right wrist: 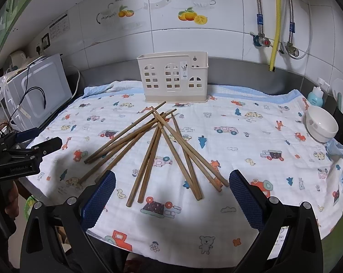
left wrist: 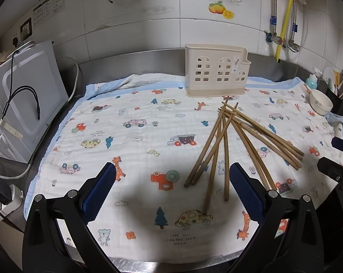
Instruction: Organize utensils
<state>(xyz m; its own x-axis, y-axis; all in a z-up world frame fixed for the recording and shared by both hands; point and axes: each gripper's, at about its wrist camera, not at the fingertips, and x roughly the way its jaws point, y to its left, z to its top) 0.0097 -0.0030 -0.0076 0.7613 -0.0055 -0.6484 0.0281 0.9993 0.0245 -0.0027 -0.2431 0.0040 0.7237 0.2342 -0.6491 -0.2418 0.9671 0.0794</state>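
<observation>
Blue-padded fingers of the right gripper [right wrist: 172,193] are standing wide apart and holding nothing, hovering low over the near edge of the printed cloth [right wrist: 251,141], with the butt ends of the wooden chopsticks [right wrist: 162,145] lying just ahead of and between them. From there the sticks are fanning out in a loose crossed heap, their tips converging farther ahead, near the foot of the cream utensil holder [right wrist: 171,79], which is standing upright at the back of the cloth and looks empty from here. Off to that gripper's left, the left gripper [left wrist: 172,188] is also hanging open and empty, with most of the pile sitting ahead and to its right, and one or two stick ends reaching in between its fingers. I am judging that no stick has gone into the holder yet. The trouble I am expecting is in the tangle: because the sticks are overlapping, closing on one may drag or lever its neighbours, rolling them toward the cloth's near edge and off the counter. Thin round wood may also be twisting or slipping in the pads if pinched near an end. A white bowl [right wrist: 321,125] is sitting far to the right gripper's right, and a swung stick could be knocking it.
</observation>
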